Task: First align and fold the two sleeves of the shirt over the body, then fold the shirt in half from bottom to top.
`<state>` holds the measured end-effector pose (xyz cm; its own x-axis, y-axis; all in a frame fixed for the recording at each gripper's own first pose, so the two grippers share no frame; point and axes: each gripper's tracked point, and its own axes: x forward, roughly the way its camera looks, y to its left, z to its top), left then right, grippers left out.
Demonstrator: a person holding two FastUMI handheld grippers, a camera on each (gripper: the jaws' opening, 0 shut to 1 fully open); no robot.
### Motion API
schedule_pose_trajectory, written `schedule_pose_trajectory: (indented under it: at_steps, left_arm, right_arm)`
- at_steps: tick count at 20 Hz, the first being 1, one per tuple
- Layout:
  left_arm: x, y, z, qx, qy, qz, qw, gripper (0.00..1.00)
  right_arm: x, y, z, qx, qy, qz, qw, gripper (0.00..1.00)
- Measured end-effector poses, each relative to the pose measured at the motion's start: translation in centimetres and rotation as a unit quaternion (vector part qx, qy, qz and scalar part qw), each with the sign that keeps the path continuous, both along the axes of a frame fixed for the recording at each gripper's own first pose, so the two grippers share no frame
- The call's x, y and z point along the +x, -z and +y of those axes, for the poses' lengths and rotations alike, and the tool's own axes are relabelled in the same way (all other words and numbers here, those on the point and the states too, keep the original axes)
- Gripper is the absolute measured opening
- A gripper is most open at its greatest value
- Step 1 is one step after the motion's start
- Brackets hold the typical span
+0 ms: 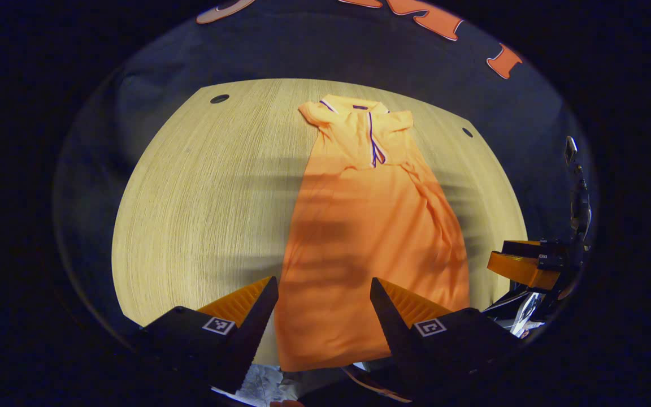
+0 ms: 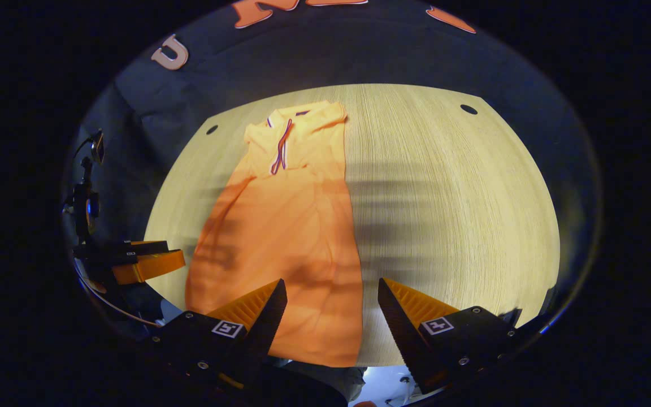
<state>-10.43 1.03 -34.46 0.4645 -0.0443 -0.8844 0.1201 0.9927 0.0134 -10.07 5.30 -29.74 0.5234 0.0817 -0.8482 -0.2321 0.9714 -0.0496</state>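
Smooth orange shirt [image 1: 370, 249] on wood-grain table [image 1: 201, 192]

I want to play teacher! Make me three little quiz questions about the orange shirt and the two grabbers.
1. True or false: the shirt lies with its collar at the table's far side.
2. Which step is left? A) folding the sleeves in B) folding bottom to top
3. Fill in: both the left gripper and the right gripper are ____ near the shirt's bottom hem.

Key: 1 true; 2 B, the sleeves already lie folded over the body; 3 open.
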Motion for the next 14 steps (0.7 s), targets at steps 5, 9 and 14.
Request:
schedule_pose_trajectory:
  at_steps: [5,9,14]
  left_arm:
    - [-5.9,3.4,0.5,0.015,0.023,0.049,0.998,0.99]
    - [-9.2,5.4,0.2,0.016,0.017,0.076,0.997,0.99]
    - [-11.1,7.6,0.6,0.032,-0.007,0.095,0.995,0.99]
  right_arm:
    - [-5.7,4.1,-0.1,-0.031,0.001,0.051,0.998,0.99]
    - [-8.1,6.1,-0.4,-0.046,0.007,0.076,0.996,0.99]
    - [-9.1,8.6,-1.1,-0.073,0.008,0.1,0.992,0.99]
